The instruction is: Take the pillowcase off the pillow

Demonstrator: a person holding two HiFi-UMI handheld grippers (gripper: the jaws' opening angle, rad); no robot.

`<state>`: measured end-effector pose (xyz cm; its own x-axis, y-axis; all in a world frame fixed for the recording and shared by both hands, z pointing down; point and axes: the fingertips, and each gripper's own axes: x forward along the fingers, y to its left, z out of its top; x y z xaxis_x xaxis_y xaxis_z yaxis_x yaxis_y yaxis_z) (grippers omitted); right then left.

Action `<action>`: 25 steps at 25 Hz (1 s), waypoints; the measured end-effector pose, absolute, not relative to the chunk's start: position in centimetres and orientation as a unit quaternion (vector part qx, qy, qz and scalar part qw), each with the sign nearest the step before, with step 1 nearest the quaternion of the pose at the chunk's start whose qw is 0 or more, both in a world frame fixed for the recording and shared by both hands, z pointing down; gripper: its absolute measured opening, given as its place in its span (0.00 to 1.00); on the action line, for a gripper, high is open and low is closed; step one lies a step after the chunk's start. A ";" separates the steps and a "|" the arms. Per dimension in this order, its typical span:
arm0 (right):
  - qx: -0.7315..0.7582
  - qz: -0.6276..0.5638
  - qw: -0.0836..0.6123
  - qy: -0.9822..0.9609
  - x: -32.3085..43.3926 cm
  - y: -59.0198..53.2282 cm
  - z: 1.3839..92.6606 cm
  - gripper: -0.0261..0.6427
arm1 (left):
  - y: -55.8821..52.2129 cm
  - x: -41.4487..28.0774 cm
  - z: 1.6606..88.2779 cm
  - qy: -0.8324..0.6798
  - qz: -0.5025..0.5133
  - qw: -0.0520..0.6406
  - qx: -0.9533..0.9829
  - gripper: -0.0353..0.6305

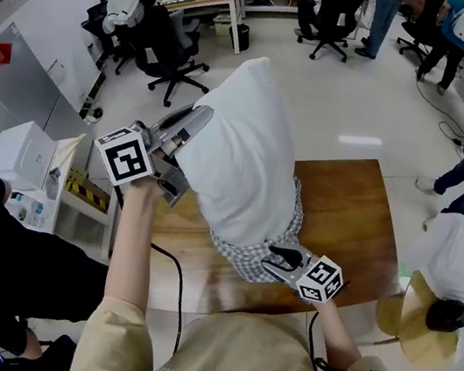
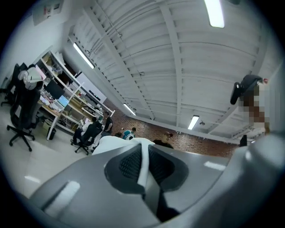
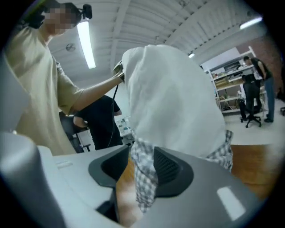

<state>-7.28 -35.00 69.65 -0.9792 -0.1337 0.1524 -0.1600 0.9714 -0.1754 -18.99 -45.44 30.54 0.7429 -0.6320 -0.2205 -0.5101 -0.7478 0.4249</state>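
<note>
Two claws: left gripper (image 1: 186,130) clamps the pillow (image 1: 242,151) high; right gripper (image 1: 278,259), jaws apart around the pillowcase (image 1: 243,260), should bite firmly, then pull down.

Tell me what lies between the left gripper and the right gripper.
The white pillow, its lower end in the checked pillowcase, spans that stretch; the head view shows it.

Matt checked cloth pillowcase (image 1: 244,258), glossy wooden table (image 1: 343,210)
</note>
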 end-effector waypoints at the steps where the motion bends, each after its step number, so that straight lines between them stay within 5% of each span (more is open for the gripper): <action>1: 0.077 0.080 0.091 -0.990 -8.2 -34.5 70.6 0.30 | -45.6 -19.1 31.0 -0.329 -0.167 0.167 0.914 0.08; 5: 0.131 0.053 0.155 -0.978 -11.9 -35.2 75.0 0.30 | -45.5 -20.3 31.3 -0.364 -0.121 0.123 0.915 0.08; 11: 0.169 -0.008 0.233 -0.958 -15.0 -36.5 79.2 0.12 | -45.4 -21.9 32.6 -0.421 -0.068 0.087 0.900 0.08; 21: 0.174 0.110 0.306 -0.929 -7.1 -34.5 95.3 0.06 | -44.1 -28.5 30.3 -0.400 -0.204 0.146 0.882 0.08; 25: 0.127 0.114 0.339 -0.925 -7.0 -34.6 93.9 0.07 | -43.2 -27.5 30.1 -0.362 -0.218 0.140 0.895 0.08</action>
<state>-7.01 -34.62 93.90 -0.7385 -0.1579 0.6555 -0.3118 0.9420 -0.1243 -27.47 -43.17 30.10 0.6428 -0.7094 -0.2892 -0.5872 -0.6987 0.4088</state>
